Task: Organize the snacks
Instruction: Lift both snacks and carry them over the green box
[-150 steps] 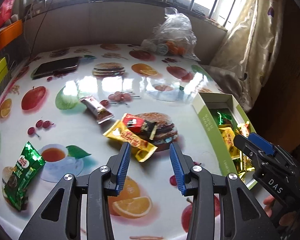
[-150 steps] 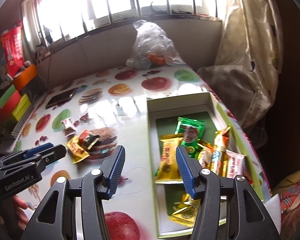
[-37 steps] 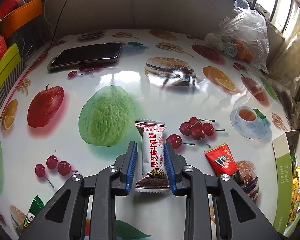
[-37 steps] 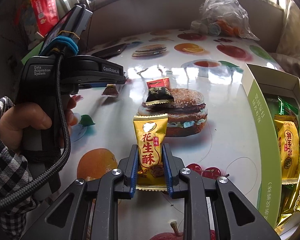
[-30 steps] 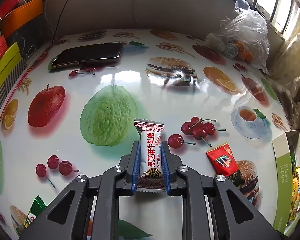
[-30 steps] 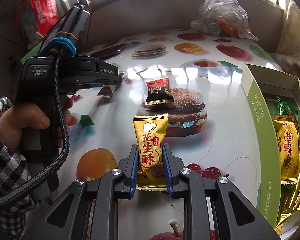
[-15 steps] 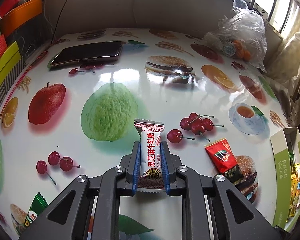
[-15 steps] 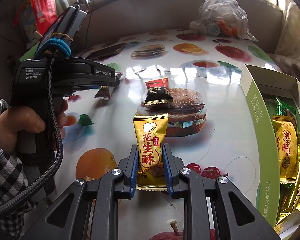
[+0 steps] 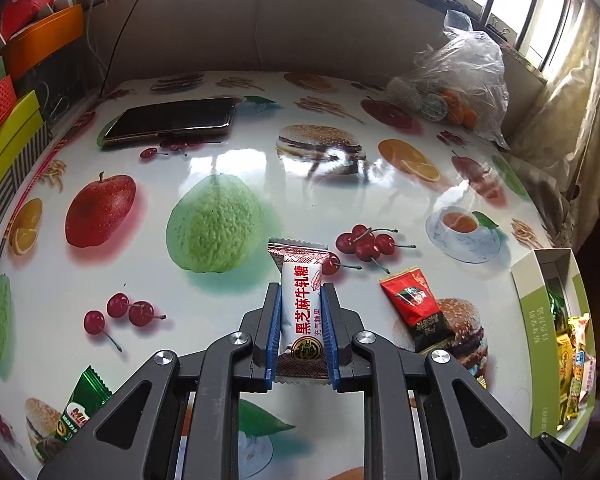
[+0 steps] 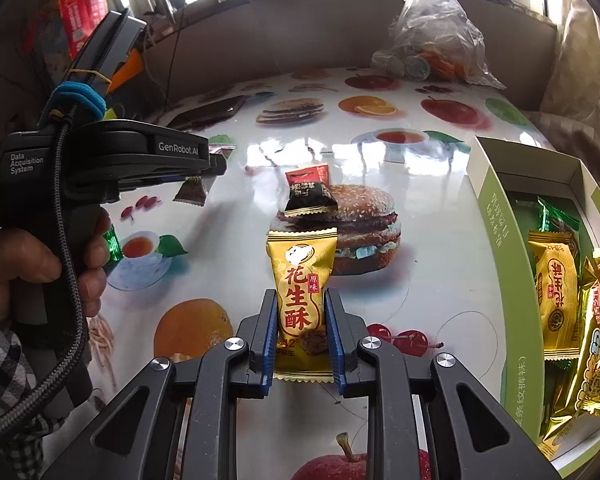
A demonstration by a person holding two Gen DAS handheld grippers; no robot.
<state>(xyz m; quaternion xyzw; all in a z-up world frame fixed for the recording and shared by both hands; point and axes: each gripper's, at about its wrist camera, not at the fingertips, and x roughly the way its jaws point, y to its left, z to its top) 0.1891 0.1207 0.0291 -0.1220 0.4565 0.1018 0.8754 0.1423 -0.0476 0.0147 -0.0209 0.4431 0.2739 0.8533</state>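
Note:
My left gripper (image 9: 300,292) is shut on a white and brown nougat bar (image 9: 300,304), held just above the printed tabletop. My right gripper (image 10: 301,298) is shut on a yellow peanut candy packet (image 10: 302,292). The left gripper also shows in the right wrist view (image 10: 216,164), with the bar's end (image 10: 192,192) in it. A red and black snack packet (image 9: 416,308) lies on the burger print; it also shows in the right wrist view (image 10: 308,192). A green packet (image 9: 76,412) lies at the near left. The green and white box (image 10: 500,240) at the right holds several packets.
A dark phone (image 9: 172,120) lies at the far left of the table (image 9: 220,168). A clear plastic bag (image 9: 456,80) of goods sits at the far right. Coloured boxes (image 9: 8,120) are stacked past the left edge. A curtain (image 9: 572,128) hangs at the right.
In the last second my left gripper has lifted the nougat bar slightly off the table. My right gripper keeps its hold on the yellow packet and has barely moved.

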